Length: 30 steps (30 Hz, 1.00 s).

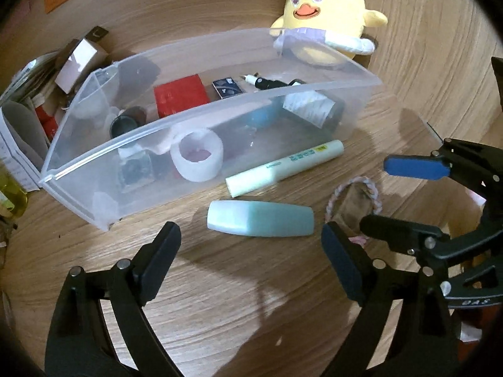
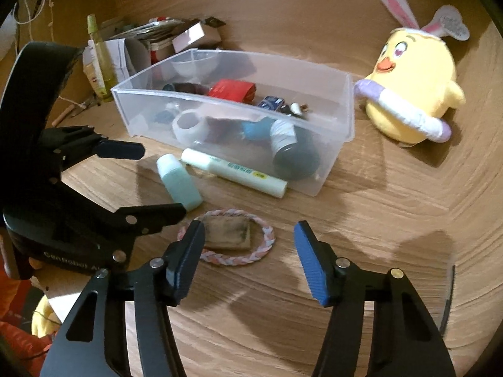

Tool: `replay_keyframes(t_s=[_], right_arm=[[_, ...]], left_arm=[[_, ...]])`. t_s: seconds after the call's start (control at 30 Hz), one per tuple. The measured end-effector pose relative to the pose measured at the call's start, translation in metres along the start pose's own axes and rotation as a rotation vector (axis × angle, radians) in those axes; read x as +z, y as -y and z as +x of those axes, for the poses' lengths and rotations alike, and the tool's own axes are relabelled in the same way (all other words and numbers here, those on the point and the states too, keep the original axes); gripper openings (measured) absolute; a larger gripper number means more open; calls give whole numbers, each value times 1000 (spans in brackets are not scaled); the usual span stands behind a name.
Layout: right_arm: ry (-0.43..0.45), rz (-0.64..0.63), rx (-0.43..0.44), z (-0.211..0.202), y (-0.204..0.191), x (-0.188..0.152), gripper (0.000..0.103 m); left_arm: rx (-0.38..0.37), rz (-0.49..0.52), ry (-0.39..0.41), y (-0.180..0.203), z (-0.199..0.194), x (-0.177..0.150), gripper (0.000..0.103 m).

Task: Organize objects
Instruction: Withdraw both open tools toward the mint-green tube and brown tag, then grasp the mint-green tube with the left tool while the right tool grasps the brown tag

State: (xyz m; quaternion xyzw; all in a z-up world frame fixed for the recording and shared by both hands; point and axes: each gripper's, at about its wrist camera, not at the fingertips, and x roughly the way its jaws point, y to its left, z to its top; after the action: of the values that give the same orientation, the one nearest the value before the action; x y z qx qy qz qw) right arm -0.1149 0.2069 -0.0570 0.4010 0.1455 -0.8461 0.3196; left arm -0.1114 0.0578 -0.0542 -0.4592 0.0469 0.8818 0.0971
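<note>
Both grippers' jaws are standing spread, empty, over the desk [image 1: 220, 298]; a clear bin [image 1: 201, 132] is blurring its contents, a plush chick [image 2: 415, 94] sitting behind.

Legible text is limited. In the right wrist view, the black body of the left tongs [image 2: 158, 182] carries white lettering that reads "Cen", followed by blurred characters and a final "A" (the remainder is hidden behind the near finger). In the left wrist view, the body of the right tongs [image 1: 374, 194] shows pale letters resembling "DAS", seen inverted. The pale green marker [image 1: 284, 167] bears printed green characters and a yellow tag, neither legible.
</note>
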Motion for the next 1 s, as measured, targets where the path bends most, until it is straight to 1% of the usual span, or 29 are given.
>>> replay_keyframes(t_s=[0.1,0.13,0.3,0.33,0.37,0.47,0.6,0.63,0.7,0.77,0.87,1.0], right_arm=[[-17,4,23,4,0,1,55],[-23,0,22,6,-1,2,55],[-35,-17,29,10,-4,2,55],[-37,-26,27,10,-5,3,55],[-38,-31,27,10,-6,3,55],[-35,-44,30,9,-9,3,55],[-31,-27,34,9,-8,4,55],[-27,-20,36,8,-7,5,54],[-29,-7,49,8,-5,5,46],[-31,-1,54,8,-5,5,35],[-30,-5,51,8,-8,5,31],[-37,-32,36,10,-15,6,31]], left_arm=[[-22,-22,-40,-5,11,1,93],[-9,-20,-32,-5,11,2,93],[-20,-28,-25,-6,15,4,93],[-26,-30,-18,-7,15,4,91],[-33,-31,-11,-7,14,4,84],[-26,-28,3,-7,14,3,73],[-45,-56,11,-12,10,-1,73],[-49,-68,13,-14,9,-2,73],[-60,-99,23,-20,5,-5,73],[-60,-121,36,-24,-1,-8,73],[-60,-153,61,-31,-11,-14,73],[-74,-183,82,-40,-22,-20,73]])
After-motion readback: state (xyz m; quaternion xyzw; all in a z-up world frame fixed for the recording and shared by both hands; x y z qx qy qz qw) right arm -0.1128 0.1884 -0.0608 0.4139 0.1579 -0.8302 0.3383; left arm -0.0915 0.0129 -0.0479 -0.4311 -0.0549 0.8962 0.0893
